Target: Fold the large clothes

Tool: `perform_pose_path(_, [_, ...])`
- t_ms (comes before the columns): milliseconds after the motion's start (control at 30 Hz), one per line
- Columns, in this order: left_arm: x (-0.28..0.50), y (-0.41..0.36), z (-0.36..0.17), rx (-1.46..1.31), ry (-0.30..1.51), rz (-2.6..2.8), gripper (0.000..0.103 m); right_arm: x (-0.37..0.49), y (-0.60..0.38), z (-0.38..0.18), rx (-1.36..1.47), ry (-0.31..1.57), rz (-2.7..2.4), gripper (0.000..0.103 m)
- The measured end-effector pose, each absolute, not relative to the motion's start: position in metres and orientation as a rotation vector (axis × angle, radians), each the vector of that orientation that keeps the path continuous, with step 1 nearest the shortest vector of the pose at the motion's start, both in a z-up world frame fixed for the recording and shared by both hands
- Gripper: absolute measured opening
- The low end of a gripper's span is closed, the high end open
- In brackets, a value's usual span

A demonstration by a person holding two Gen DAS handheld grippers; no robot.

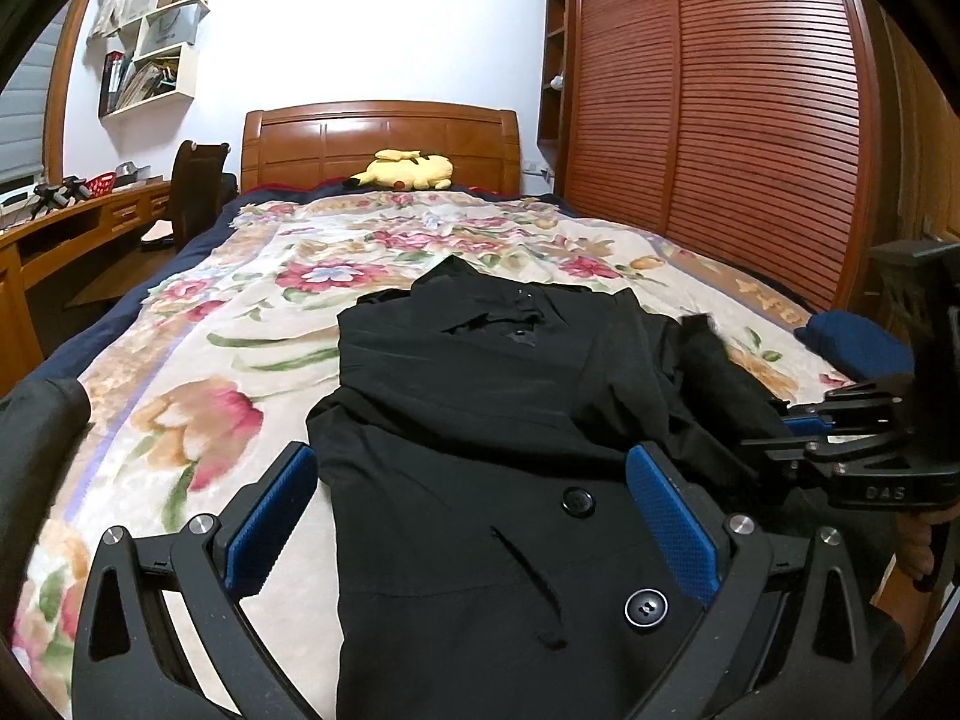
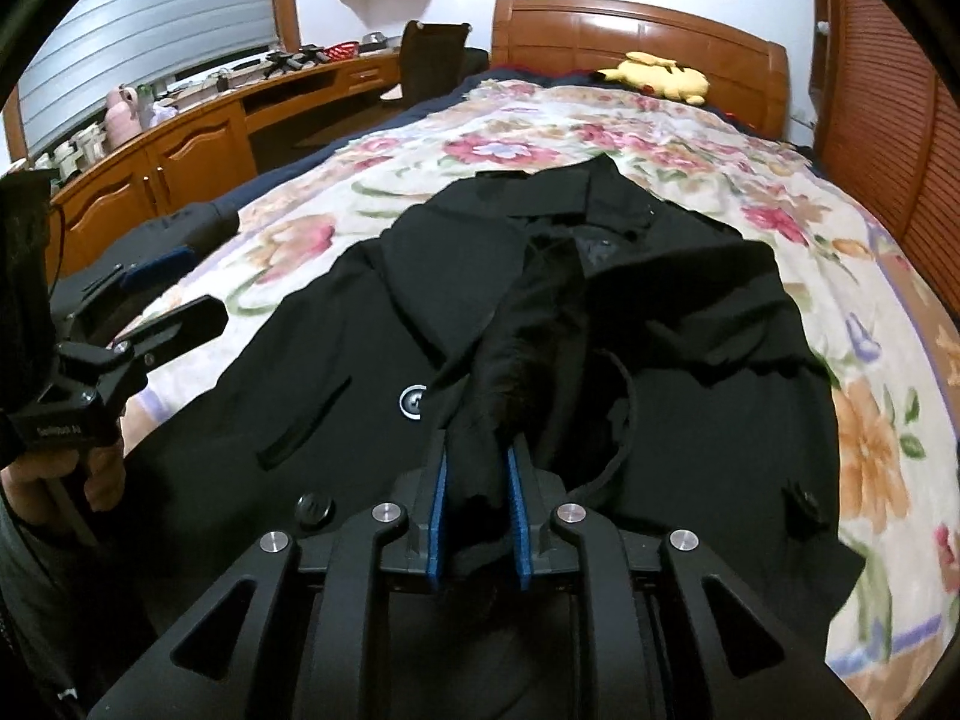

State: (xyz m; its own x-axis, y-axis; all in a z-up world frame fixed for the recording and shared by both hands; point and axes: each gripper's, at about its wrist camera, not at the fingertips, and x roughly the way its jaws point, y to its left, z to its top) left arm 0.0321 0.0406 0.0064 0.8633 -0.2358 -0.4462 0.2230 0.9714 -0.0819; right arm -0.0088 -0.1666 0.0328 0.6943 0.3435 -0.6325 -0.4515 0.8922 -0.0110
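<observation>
A large black coat (image 1: 480, 420) with round buttons lies spread on the floral bedspread (image 1: 240, 312), collar toward the headboard. My left gripper (image 1: 474, 510) is open and empty, its blue pads straddling the coat's lower front just above it. My right gripper (image 2: 479, 510) is shut on a bunched black sleeve (image 2: 516, 360) of the coat (image 2: 690, 360), lifted over the coat's middle. The right gripper also shows at the right edge of the left wrist view (image 1: 780, 432), and the left gripper shows open at the left of the right wrist view (image 2: 174, 288).
A yellow plush toy (image 1: 408, 171) lies by the wooden headboard (image 1: 378, 138). A louvred wardrobe (image 1: 750, 120) runs along the bed's right side. A wooden desk (image 2: 198, 132) and dark chair (image 2: 432, 60) stand on the left. A blue cloth (image 1: 852, 342) lies at the bed's right edge.
</observation>
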Motion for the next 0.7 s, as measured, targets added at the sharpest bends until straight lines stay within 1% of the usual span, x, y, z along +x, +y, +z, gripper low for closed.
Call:
perform_pose_path(33, [0.031, 0.039, 0.006, -0.025, 0.472, -0.242, 0.103, -0.012, -0.167, 0.035, -0.167, 0.667, 0.44, 0.023])
perform_pose_path(133, [0.031, 0.035, 0.005, -0.019, 0.474, -0.25, 0.103, -0.023, -0.17, 0.042, -0.154, 0.643, 0.426, 0.037])
perform_pose_path(167, [0.031, 0.033, 0.005, -0.018, 0.473, -0.254, 0.103, -0.026, -0.17, 0.043, -0.153, 0.629, 0.419, 0.046])
perform_pose_path(200, [0.03, 0.031, 0.005, -0.016, 0.473, -0.257, 0.103, -0.03, -0.173, 0.047, -0.16, 0.612, 0.409, 0.052])
perform_pose_path(300, [0.031, 0.022, 0.004, -0.01, 0.475, -0.269, 0.103, -0.034, -0.18, 0.056, -0.199, 0.549, 0.334, 0.053])
perform_pose_path(400, [0.03, 0.013, 0.005, -0.007, 0.477, -0.286, 0.103, -0.035, -0.196, 0.066, -0.146, 0.506, 0.294, 0.053])
perform_pose_path(500, [0.031, 0.002, 0.004, -0.008, 0.486, -0.312, 0.103, -0.034, -0.205, 0.072, -0.156, 0.445, 0.233, 0.053])
perform_pose_path(700, [0.032, -0.021, -0.001, 0.015, 0.503, -0.337, 0.103, -0.01, -0.213, 0.047, -0.153, 0.463, 0.157, 0.053])
